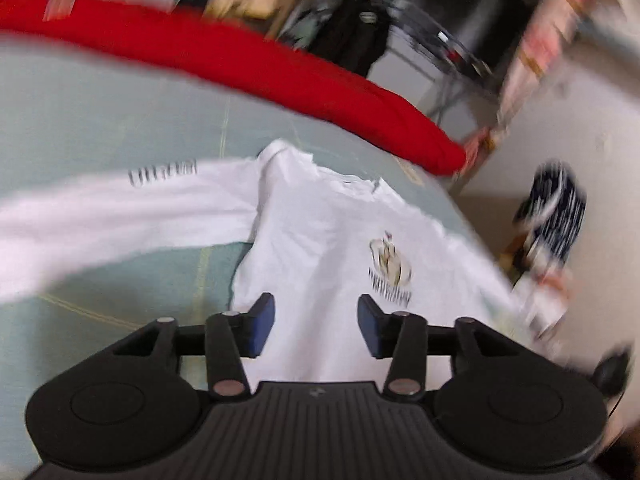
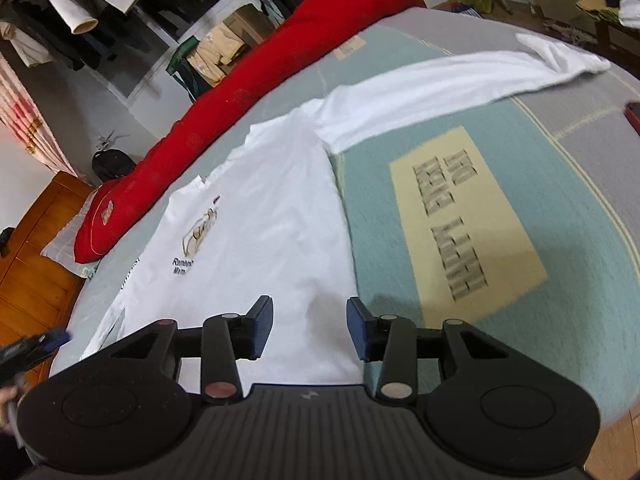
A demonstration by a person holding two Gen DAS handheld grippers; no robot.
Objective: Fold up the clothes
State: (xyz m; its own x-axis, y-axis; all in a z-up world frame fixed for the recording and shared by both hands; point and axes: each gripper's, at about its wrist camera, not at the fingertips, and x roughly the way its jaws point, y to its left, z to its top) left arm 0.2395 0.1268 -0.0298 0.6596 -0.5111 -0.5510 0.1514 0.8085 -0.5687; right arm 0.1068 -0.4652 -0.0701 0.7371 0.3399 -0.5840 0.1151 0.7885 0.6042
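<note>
Left gripper [image 1: 316, 326] open, blue pads apart, nothing between them; white long-sleeved cotton shirt with a chest crest [image 1: 320, 240] lies flat just ahead and below it. Right gripper [image 2: 310, 328] likewise open and empty, over the shirt's lower hem [image 2: 272, 240]. One sleeve stretches away ahead-right across the pale green printed bedspread [image 2: 560, 208]; long red bolster [image 2: 248, 100] beyond, ahead-left.

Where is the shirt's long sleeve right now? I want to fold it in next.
In the right wrist view the sleeve stretches from the white shirt toward the upper right across the bedspread, beyond the red bolster.
</note>
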